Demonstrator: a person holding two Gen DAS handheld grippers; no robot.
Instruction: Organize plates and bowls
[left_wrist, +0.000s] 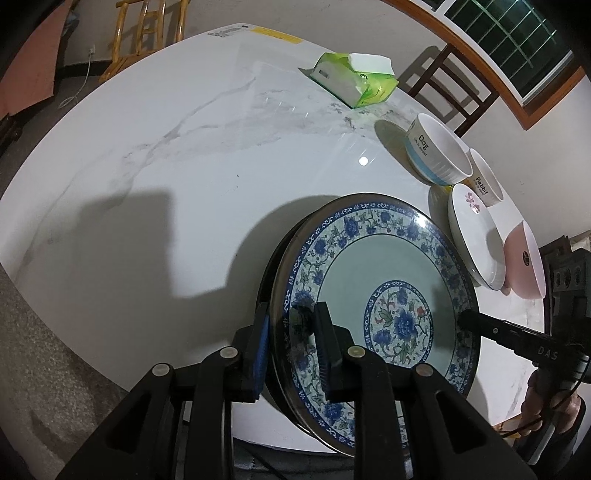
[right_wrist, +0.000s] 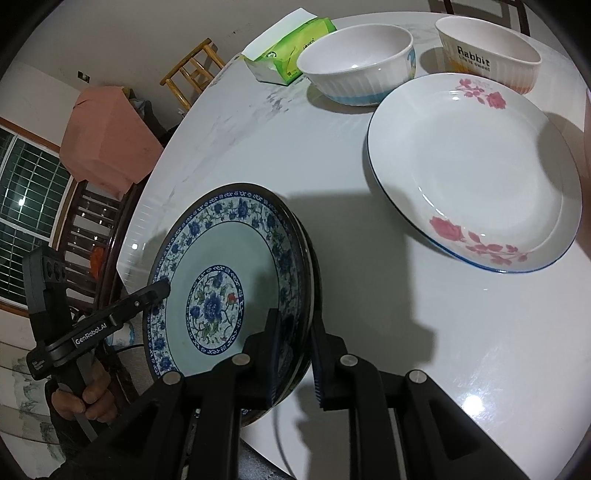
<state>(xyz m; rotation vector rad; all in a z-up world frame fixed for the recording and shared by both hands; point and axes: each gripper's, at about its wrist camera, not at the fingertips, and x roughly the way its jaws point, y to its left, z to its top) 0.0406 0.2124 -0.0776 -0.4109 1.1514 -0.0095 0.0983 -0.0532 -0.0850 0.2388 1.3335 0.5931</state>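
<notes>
A blue-and-white floral plate (left_wrist: 384, 295) (right_wrist: 221, 273) with a dark underside hangs tilted over the near edge of the white marble table (left_wrist: 184, 166). My left gripper (left_wrist: 291, 332) is shut on its left rim, one finger above and one below. My right gripper (right_wrist: 295, 354) is shut on the opposite rim. Each gripper shows in the other's view, the right gripper (left_wrist: 467, 319) and the left gripper (right_wrist: 160, 288) both at the plate's edge. Whether a second plate lies beneath I cannot tell.
To the right stand a white plate with pink roses (right_wrist: 472, 177) (left_wrist: 474, 240), a "Dog" bowl (left_wrist: 439, 151) (right_wrist: 354, 62), a "Rabbit" bowl (left_wrist: 485, 184) (right_wrist: 487, 51) and a pink bowl (left_wrist: 524, 262). A green tissue pack (left_wrist: 354, 79) lies at the far side. Wooden chairs (left_wrist: 450, 88) ring the table.
</notes>
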